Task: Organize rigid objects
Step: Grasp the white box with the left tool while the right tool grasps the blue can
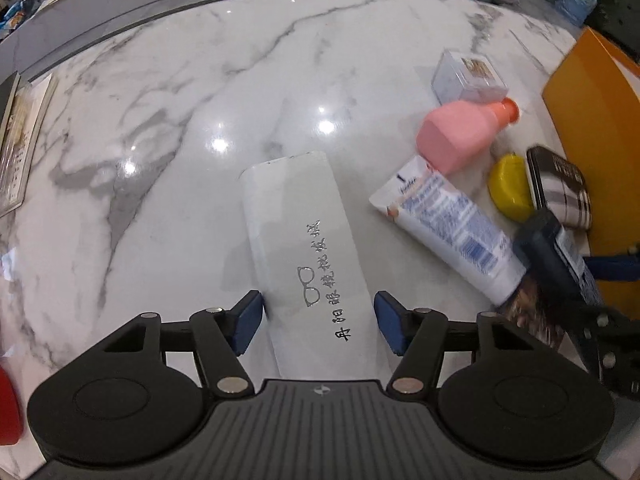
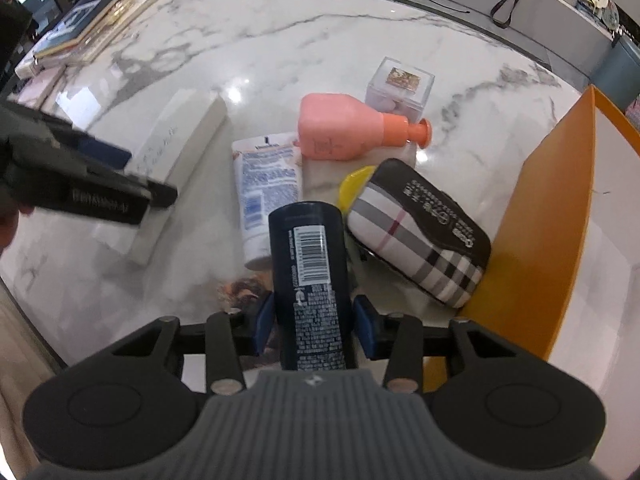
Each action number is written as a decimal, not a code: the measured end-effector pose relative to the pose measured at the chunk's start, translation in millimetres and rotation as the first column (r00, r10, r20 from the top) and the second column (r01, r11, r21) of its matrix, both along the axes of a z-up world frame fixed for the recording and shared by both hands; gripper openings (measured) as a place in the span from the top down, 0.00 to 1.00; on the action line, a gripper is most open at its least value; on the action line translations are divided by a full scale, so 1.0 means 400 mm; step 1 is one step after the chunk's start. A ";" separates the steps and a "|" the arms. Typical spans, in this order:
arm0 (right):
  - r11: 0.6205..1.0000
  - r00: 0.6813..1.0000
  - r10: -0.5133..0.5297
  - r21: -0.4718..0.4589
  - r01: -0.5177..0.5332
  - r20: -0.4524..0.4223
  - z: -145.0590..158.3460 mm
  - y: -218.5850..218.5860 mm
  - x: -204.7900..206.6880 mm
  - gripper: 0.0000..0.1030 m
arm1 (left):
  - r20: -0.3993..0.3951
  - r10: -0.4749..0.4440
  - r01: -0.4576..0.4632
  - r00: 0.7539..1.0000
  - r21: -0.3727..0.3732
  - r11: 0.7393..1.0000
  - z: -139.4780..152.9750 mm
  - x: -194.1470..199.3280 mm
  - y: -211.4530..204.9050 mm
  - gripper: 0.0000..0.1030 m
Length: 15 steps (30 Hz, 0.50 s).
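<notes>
1. The left gripper (image 1: 319, 322) straddles a long white box (image 1: 304, 256) lying on the marble table (image 1: 168, 128). Its blue pads (image 1: 249, 322) sit at the box's two long sides, the left one touching or nearly so and the right one a little clear, so the jaws stand spread around it.
2. The box lid carries a silver drawing of a pair of glasses followed by a line of Chinese characters running along its length.
3. The right gripper (image 2: 314, 326) pinches a dark blue bottle (image 2: 308, 276) between its blue pads (image 2: 365, 332). The bottle shows a white barcode label with small white print below it, too small to read.
4. A white tube (image 2: 266, 200) with blue fine print lies just left of the bottle; its brand name is blurred.
5. A pink bottle (image 2: 344, 132) with an orange cap lies on its side beyond the tube, beside a clear plastic box (image 2: 400, 86) with a picture on its lid.
6. A plaid case (image 2: 420, 236) with a black top bearing white Chinese print leans against an orange bin (image 2: 536, 232), with a yellow round thing (image 2: 354, 184) touching it on the left.
</notes>
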State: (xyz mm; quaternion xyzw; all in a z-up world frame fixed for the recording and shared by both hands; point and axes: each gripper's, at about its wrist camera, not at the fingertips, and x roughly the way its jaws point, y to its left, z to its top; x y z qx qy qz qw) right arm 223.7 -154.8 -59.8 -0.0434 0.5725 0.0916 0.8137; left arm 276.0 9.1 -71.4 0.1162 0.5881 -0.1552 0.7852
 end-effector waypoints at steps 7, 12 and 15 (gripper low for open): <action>0.998 0.999 -0.038 0.056 0.036 0.020 0.003 0.018 0.009 0.59 | -0.060 -0.130 0.132 0.990 0.042 0.990 0.009 -0.101 0.004 0.33; 0.997 0.999 -0.046 0.055 0.045 0.017 0.003 0.009 0.003 0.57 | -0.067 -0.163 0.167 0.984 0.056 0.984 0.012 -0.145 0.001 0.29; 0.998 0.998 -0.053 0.045 0.052 0.019 0.009 -0.001 -0.006 0.50 | -0.059 -0.139 0.142 0.989 0.043 0.989 0.008 -0.134 0.003 0.25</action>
